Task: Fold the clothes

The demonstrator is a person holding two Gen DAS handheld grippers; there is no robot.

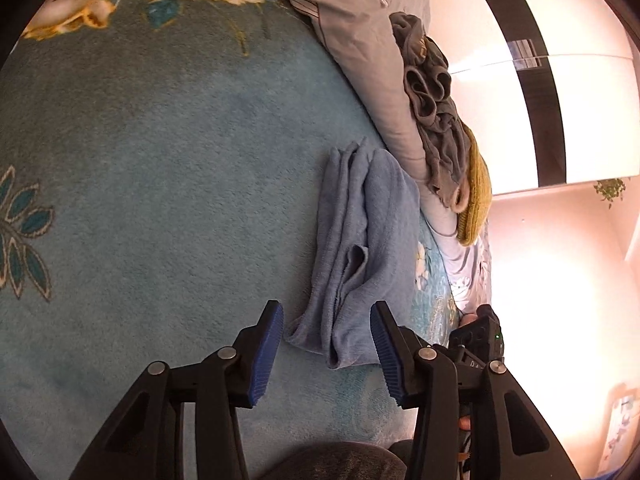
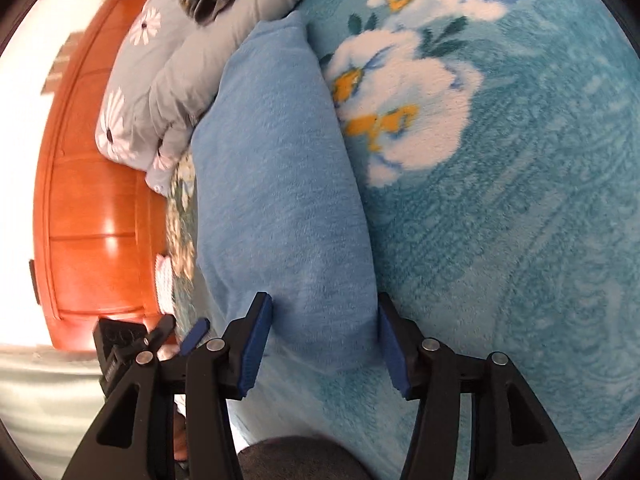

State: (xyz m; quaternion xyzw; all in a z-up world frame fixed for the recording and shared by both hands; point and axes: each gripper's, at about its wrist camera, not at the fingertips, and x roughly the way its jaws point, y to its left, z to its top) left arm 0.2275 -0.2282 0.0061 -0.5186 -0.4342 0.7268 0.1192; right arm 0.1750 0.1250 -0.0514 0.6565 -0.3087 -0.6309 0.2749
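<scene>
I'm holding both tongs, left and right, wide over the blue cloth; clamping one layer could undo the fold.

Left hand-held gripper: black plastic linkage arms, round silver pivot screws, ribbed blue pads.
Right hand-held gripper: same black frame, silver screws, blue ribbed pads.
Skin: bare fingertip behind left frame.

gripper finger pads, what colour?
Dark blue, ribbed pads on black arms; clearest in the left wrist view.
</scene>
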